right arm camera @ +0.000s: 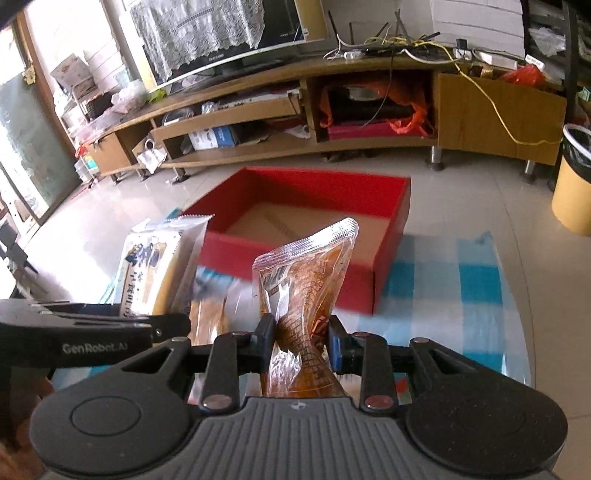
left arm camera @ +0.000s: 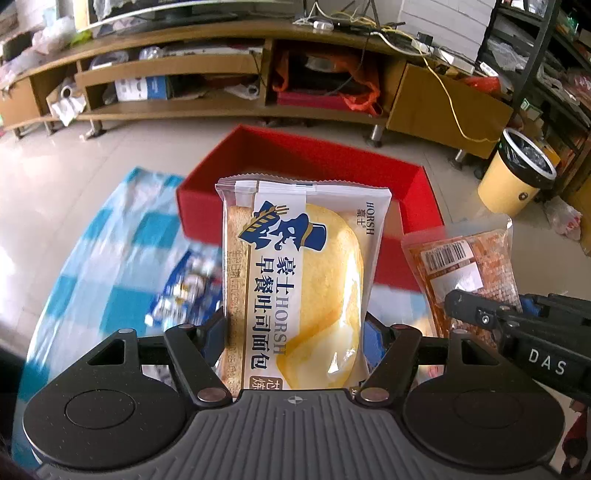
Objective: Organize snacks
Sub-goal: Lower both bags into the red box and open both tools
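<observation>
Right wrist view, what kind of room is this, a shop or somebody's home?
Most likely a home living room: a long wooden TV stand cluttered with boxes and cables carries a television draped with lace, the floor is tiled, and a yellow waste bin stands beside it.

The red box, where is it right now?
The red box sits open on the checked cloth, straight ahead of both held snacks, in front of the wooden TV stand.

I note a round glass table (right arm camera: 513, 295) covered by a blue-and-white checked cloth (left arm camera: 122, 266). Directly on the cloth stand a red open box (right arm camera: 306, 258) and a blurred blue snack packet (left arm camera: 188, 291).
</observation>
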The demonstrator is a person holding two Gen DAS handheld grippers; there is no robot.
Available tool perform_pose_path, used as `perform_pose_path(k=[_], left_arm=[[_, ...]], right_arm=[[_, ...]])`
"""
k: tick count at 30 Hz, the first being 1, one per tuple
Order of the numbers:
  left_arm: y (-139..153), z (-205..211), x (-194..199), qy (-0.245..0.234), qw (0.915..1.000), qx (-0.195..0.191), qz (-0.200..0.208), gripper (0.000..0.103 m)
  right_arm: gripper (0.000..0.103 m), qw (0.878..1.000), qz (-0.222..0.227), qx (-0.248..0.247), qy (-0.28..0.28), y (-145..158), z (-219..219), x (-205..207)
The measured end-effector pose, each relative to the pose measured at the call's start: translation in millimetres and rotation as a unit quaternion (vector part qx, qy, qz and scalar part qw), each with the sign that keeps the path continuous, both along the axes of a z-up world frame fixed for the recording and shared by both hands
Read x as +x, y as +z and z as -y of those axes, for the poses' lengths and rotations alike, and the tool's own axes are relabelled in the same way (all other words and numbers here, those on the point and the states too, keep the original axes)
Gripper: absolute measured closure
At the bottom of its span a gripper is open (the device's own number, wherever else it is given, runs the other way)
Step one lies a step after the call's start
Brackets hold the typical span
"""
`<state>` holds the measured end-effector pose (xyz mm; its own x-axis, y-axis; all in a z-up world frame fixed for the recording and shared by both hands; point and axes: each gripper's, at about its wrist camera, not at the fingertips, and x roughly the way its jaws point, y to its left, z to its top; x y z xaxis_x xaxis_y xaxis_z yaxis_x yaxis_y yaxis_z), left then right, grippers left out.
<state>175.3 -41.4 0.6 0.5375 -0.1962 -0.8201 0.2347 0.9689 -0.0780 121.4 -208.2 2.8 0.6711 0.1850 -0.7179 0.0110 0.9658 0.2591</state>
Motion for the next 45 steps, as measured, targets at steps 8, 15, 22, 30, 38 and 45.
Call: perform_pose_path(k=[8, 15, 22, 30, 38, 45], left_arm=[[4.9, 14.1, 48.5, 0.005, 0.9998, -0.003, 0.020, 0.027], [5.2, 26.3, 89.2, 0.009, 0.9992, 0.000, 0.038, 0.027], [-9.6, 38.5, 131.8, 0.015, 0.9985, 0.017, 0.050, 0.027], [-51.3, 42.2, 160.8, 0.016, 0.9975, 0.059, 0.034, 0.029], [-67.8, 25.2, 144.0, 0.012, 0.9969, 0.077, 0.013, 0.038], [-64.1, 26.9, 118.2, -0.009, 0.9947, 0.102, 0.005, 0.036]], right_arm=[[0.075, 1.000, 0.014, 0.005, -0.010, 8.4, 4.2, 50.4], [0.075, 1.000, 0.015, 0.010, -0.022, 1.9, 10.0, 92.3], [0.075, 0.999, 0.016, 0.016, -0.035, -14.6, 20.9, 129.3], [0.078, 0.999, -0.015, 0.021, -0.027, -54.7, 18.2, 157.6], [0.079, 0.999, -0.038, 0.000, -0.018, -67.2, 12.4, 157.1], [0.080, 0.998, -0.055, -0.034, 0.009, -67.3, 4.0, 143.8]])
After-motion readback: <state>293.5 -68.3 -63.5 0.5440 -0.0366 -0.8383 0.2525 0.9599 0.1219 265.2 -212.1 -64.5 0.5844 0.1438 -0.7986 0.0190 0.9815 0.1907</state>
